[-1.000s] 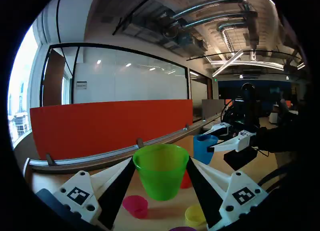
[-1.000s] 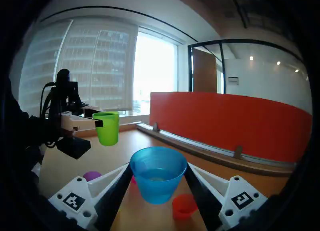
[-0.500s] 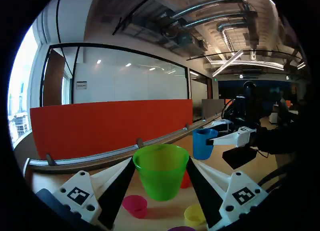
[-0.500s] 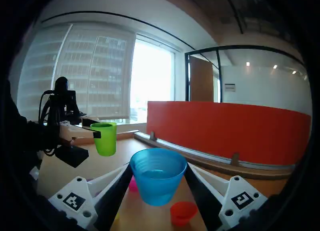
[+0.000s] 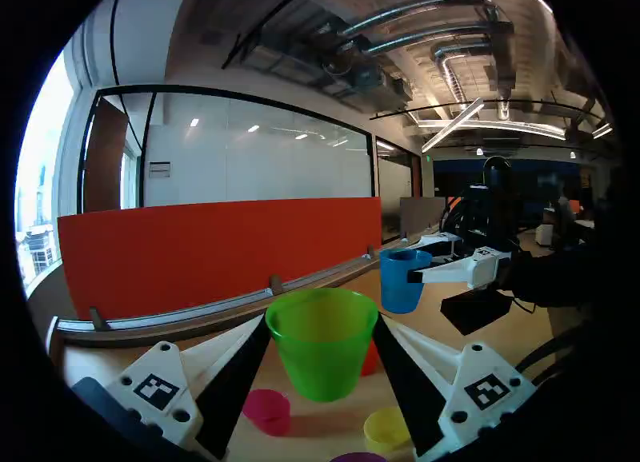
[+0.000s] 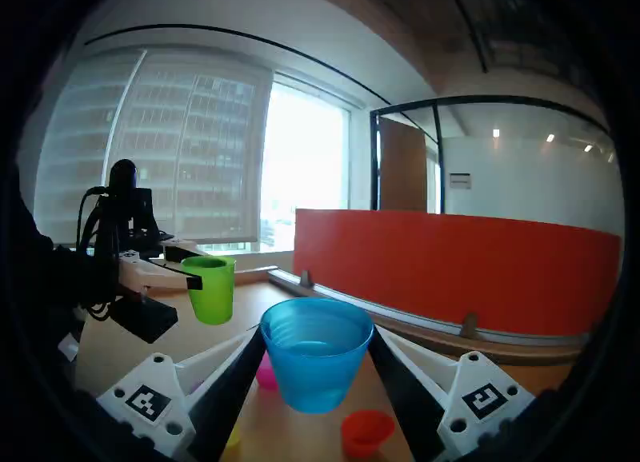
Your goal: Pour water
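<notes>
Close to the camera in the left gripper view, the left gripper [image 5: 322, 338] holds a green cup [image 5: 322, 358] upright. Both of its fingers [image 5: 236, 378] press the cup's sides, and the cup is lifted clear of the wooden table [image 5: 320, 426]. Below it, small cups stand on the table. A pink cup [image 5: 268, 410] is to the lower left and a yellow cup [image 5: 384, 430] to the lower right. A red cup [image 5: 370, 360] is partly hidden behind the green one.

Close up in the right gripper view, the right gripper [image 6: 318, 342] clamps a blue cup [image 6: 318, 370] the same way, a finger on each side. The cup is upright and off the table, with water [image 6: 316, 352] lying in its lower part.

Farther off in each view is the other gripper with its cup, held out from a dark sleeve [image 5: 552, 276]. The two cups are both raised, at much the same height, and apart from each other. Neither is tilted.

Behind them a metal rail [image 5: 200, 312] runs along the table's far edge in front of an orange partition [image 5: 216, 250]. Beyond that stands a glass wall [image 5: 256, 158]. A bright window [image 6: 308, 166] is off to one side, and bare pipes [image 5: 424, 18] cross the ceiling.
</notes>
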The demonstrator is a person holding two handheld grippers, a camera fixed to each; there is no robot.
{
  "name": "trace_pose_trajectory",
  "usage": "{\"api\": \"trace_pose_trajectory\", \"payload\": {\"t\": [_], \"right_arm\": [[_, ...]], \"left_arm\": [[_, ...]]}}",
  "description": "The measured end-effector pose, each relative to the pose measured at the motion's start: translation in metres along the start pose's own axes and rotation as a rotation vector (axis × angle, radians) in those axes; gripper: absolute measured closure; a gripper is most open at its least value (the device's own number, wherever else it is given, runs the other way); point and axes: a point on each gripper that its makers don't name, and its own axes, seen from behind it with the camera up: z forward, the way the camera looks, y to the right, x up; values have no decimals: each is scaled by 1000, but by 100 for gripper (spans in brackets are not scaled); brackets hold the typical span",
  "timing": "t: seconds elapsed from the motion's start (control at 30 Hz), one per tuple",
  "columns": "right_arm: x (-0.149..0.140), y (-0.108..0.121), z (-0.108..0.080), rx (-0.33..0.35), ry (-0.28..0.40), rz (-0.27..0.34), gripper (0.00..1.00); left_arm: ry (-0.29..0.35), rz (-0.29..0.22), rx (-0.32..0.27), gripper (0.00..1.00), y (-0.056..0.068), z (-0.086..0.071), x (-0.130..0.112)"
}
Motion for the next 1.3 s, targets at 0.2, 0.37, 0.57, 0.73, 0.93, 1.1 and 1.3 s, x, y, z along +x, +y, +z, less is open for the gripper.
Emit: {"api": "trace_pose_trajectory", "payload": {"t": [0.2, 0.37, 0.57, 0.73, 0.93, 1.1, 1.3], "right_arm": [[2, 0, -1, -1, -11, -10, 9], [4, -2, -1, 5, -20, -26, 9], [5, -7, -1, 22, -39, -59, 9], [8, -10, -1, 32, -52, -89, 9], [13, -13, -1, 44, -59, -120, 9], [16, -14, -1, 51, -64, -149, 9], [19, -15, -1, 60, -67, -175, 9]], "left_arm": [[-4, 4, -4, 12, 2, -1, 1], [-5, 5, -5, 12, 2, -2, 1], [-9, 6, -6, 12, 2, -3, -1], [-12, 3, -5, 12, 3, -4, -2], [-18, -2, -8, 12, 5, -5, -6], [-26, 5, -13, 12, 8, -7, -8], [-27, 11, -19, 12, 13, -9, -9]]}}
